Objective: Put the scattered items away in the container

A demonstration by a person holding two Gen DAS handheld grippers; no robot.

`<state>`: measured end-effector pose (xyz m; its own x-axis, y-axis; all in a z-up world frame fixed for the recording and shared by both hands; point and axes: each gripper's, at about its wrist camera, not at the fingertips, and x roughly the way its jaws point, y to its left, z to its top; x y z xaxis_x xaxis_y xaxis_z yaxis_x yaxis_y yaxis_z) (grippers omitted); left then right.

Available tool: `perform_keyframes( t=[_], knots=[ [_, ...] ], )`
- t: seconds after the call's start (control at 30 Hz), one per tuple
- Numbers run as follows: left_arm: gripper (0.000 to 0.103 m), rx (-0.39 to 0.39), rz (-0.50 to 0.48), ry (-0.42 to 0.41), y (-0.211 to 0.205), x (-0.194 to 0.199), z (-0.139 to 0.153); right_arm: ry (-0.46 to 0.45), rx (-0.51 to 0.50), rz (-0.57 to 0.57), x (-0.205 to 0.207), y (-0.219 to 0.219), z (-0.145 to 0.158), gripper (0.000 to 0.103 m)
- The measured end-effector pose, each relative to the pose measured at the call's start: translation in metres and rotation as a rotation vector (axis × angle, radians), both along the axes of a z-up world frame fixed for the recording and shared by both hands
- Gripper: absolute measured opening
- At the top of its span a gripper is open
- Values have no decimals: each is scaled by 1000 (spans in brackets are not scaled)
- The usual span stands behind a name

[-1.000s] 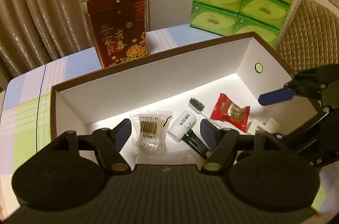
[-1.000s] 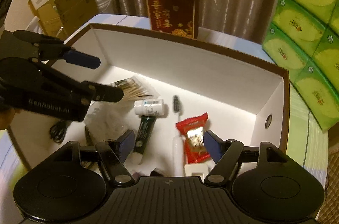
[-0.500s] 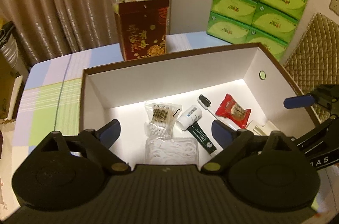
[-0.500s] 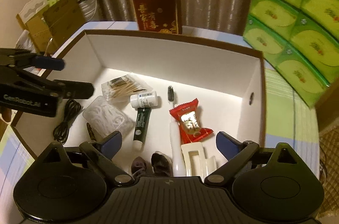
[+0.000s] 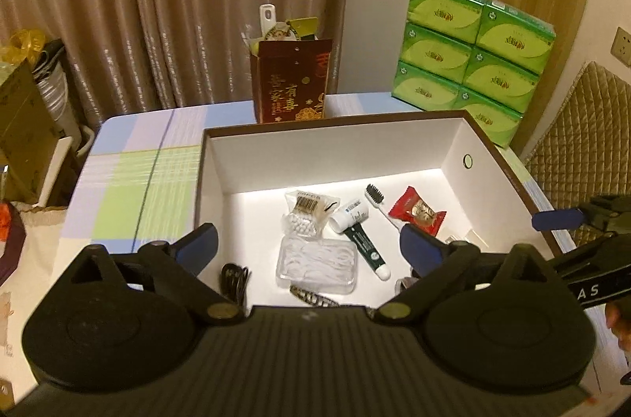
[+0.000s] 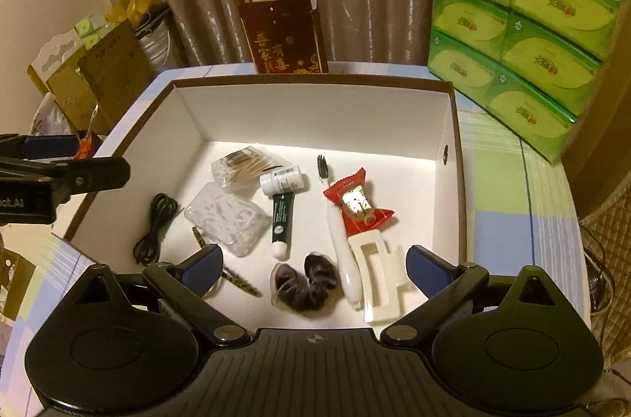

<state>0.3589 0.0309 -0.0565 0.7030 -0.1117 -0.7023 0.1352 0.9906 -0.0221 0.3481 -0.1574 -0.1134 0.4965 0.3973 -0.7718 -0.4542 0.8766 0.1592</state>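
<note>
Both grippers hang above the near edge of the box [image 6: 453,125], the left gripper [image 5: 307,247] and right gripper [image 6: 311,263] each spread wide and holding nothing. Inside lie a scrunchie [image 6: 305,285], hair clip [image 6: 378,275], toothbrush [image 6: 339,231], cable [image 6: 155,227] and cotton swabs [image 5: 309,214]. Beyond, on the checked tablecloth [image 5: 130,192], stand a red bag [image 5: 292,81] and green tissue packs [image 6: 520,34] before curtains.

The dark red gift bag [image 6: 284,38] behind the box carries 4 gold Chinese characters, 喜 among them. In the right wrist view the left hand-held gripper [image 6: 75,156] shows "ot.AI" on its body; in the left wrist view the right hand-held gripper [image 5: 560,219] shows "AS". Print on the green tissue packs [image 6: 520,34] and the small white bottle [image 6: 283,181] is too small to read.
</note>
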Motion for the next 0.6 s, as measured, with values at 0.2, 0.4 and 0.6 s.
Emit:
perform_keyframes(
  t=[0.2,0.4,0.6],
  knots=[
    [97,-24,43,-5,3,-29,13,-23,14,-1,-25,-5,14,98],
    [97,-22,69,-12,1,-60,23,-44,20,-13,-49,-11,26,98],
    [97,-30,93,-13,-3,-87,31,-75,23,-10,-73,-16,38,99]
  ],
)
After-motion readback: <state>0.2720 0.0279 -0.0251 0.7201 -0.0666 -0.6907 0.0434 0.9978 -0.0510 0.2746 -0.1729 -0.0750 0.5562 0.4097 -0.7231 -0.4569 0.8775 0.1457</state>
